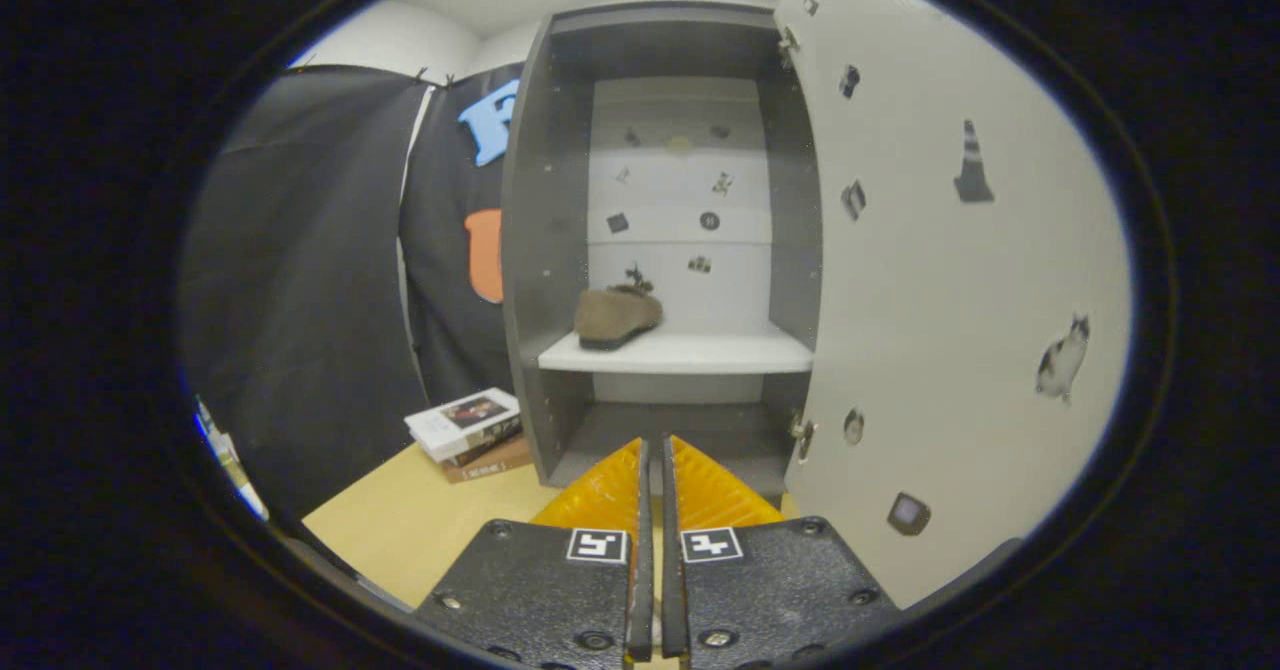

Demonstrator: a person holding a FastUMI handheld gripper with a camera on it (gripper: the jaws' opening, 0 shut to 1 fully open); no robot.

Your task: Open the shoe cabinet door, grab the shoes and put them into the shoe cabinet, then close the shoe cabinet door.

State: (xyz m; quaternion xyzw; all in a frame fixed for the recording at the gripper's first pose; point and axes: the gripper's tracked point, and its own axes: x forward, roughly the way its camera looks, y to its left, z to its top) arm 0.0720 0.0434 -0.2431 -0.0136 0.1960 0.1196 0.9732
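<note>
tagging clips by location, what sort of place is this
Likely a staged recording booth, not a home: black cloth wall, a small shoe cabinet on a tabletop with one shoe shelved. The claw is shut, empty.

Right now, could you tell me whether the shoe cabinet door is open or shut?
Open: the door stands swung out beside the cabinet, baring the shoe on its shelf. The tool is closed, holding nothing.

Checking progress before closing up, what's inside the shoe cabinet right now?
One brown shoe sits on the white shelf of the open shoe cabinet. The lower compartment's floor is partly hidden behind the fingers, which are together and hold nothing.
</note>
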